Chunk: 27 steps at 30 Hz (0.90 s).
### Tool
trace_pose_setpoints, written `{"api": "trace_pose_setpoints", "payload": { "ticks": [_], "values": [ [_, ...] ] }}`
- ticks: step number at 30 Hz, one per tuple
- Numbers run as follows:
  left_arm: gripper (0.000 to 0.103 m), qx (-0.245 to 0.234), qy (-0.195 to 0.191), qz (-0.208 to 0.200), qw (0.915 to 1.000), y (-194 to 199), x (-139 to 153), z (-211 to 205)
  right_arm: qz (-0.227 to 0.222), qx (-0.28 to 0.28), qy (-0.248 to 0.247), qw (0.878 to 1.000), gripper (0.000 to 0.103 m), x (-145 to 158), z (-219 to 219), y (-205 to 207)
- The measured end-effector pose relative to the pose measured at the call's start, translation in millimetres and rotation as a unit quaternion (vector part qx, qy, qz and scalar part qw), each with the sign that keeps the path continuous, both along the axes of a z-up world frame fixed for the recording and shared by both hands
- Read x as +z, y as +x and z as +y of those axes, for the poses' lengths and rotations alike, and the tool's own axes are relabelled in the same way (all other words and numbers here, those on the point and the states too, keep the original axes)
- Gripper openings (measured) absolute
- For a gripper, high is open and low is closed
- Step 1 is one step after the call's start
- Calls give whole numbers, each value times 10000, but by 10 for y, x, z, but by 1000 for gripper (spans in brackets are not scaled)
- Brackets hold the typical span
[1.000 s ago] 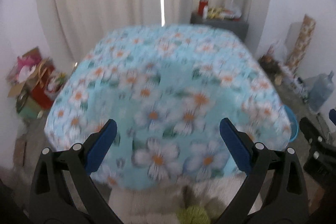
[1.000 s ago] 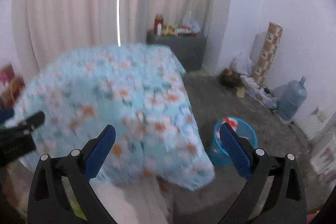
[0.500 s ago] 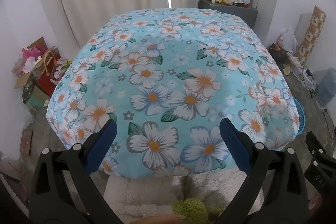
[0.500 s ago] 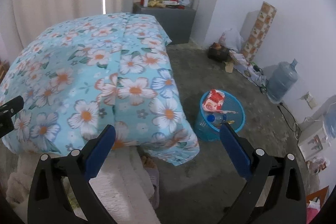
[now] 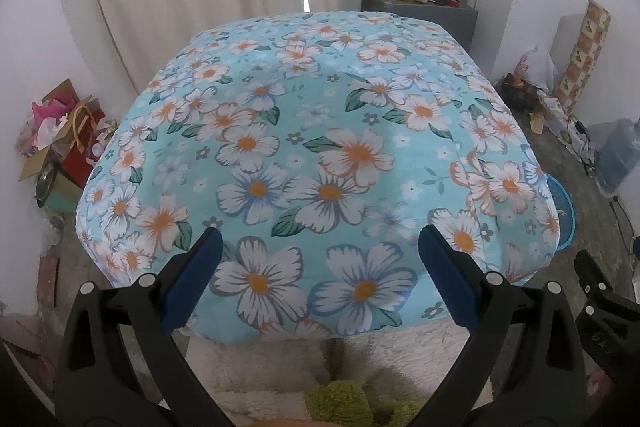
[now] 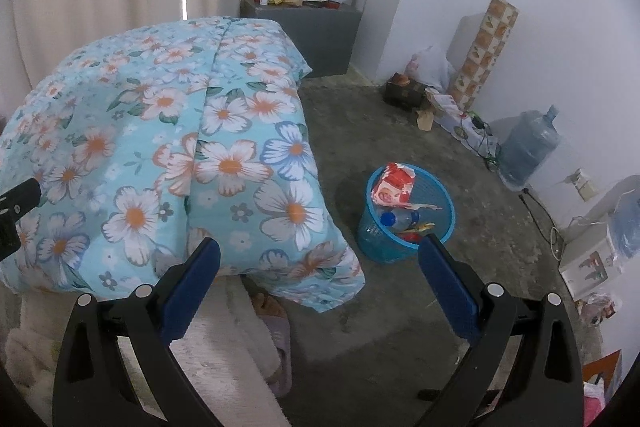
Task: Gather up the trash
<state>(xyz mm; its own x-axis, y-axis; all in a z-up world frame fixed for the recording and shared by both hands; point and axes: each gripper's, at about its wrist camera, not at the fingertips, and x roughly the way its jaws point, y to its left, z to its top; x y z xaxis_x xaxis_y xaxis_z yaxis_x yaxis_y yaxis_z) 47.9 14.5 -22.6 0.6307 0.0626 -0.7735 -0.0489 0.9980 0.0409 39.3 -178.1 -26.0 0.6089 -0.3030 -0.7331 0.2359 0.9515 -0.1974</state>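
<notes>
A blue plastic trash basket (image 6: 404, 247) stands on the concrete floor right of the table; it holds a red-and-white packet (image 6: 394, 185), a plastic bottle (image 6: 398, 218) and other wrappers. Its rim shows at the right edge of the left wrist view (image 5: 566, 211). The table under a light-blue floral cloth (image 5: 320, 155) bears no trash; it also shows in the right wrist view (image 6: 168, 155). My left gripper (image 5: 320, 277) is open and empty above the table's near edge. My right gripper (image 6: 320, 277) is open and empty above the floor beside the table corner.
A grey cabinet (image 6: 316, 27) with bottles and packets stands at the back by the curtains. A water jug (image 6: 528, 147), a patterned roll (image 6: 484, 55), bags and cables lie along the right wall. Gift bags and boxes (image 5: 60, 139) sit left. A slipper (image 6: 280, 343) lies under the table corner.
Both views have steadied from blur and moved in closer; the right view has tilted down, so the basket sits nearer the middle.
</notes>
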Motion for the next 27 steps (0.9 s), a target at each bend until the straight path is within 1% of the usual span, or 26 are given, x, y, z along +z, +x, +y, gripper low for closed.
{"api": "trace_pose_setpoints", "payload": {
  "ticks": [5, 15, 27],
  "values": [
    [94, -41, -27, -71, 10000, 9, 48, -38, 11, -107, -23, 9999, 96, 18, -59, -3],
    [94, -153, -57, -66, 9998, 5, 63, -99, -71, -249, -41, 9997, 96, 106, -143, -22],
    [94, -149, -68, -102, 9998, 14, 89, -109, -125, -383, -79, 9992, 96, 154, -216, -35]
  ]
}}
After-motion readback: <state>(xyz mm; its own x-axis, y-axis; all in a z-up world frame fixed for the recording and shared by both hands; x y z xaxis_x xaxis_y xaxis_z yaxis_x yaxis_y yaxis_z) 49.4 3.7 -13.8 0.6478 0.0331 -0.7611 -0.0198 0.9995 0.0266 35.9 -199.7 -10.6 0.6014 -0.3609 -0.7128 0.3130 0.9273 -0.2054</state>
